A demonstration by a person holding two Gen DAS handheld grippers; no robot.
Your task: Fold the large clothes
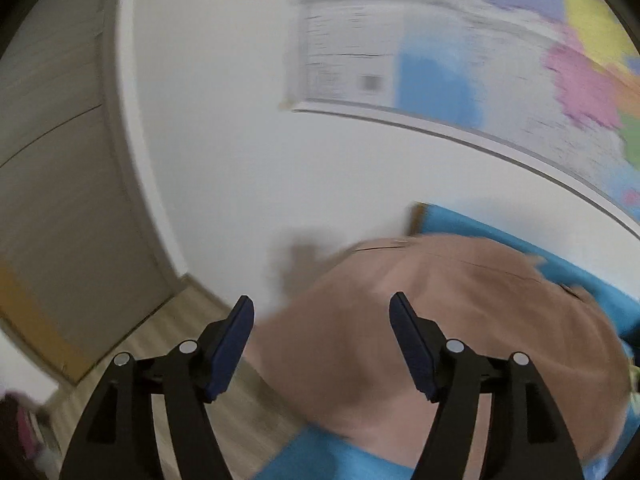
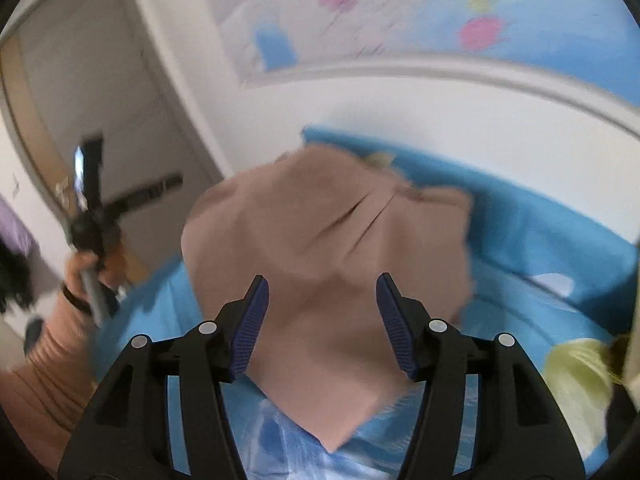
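Note:
A large tan garment [image 2: 320, 248] lies partly folded on a blue-covered bed [image 2: 540, 240], with one corner pointing toward me. It also shows in the left wrist view [image 1: 420, 320], blurred. My right gripper [image 2: 320, 320] is open and empty above the garment's near part. My left gripper [image 1: 320, 340] is open and empty, raised over the garment's left edge. The left gripper also shows in the right wrist view [image 2: 92, 216], held up in a hand at the left.
A coloured wall map [image 1: 480, 60] hangs above the bed on a white wall. A brown door [image 2: 100, 100] stands to the left. Wood floor [image 1: 180, 340] lies beside the bed. A yellow-green cloth [image 2: 576, 380] lies at the right.

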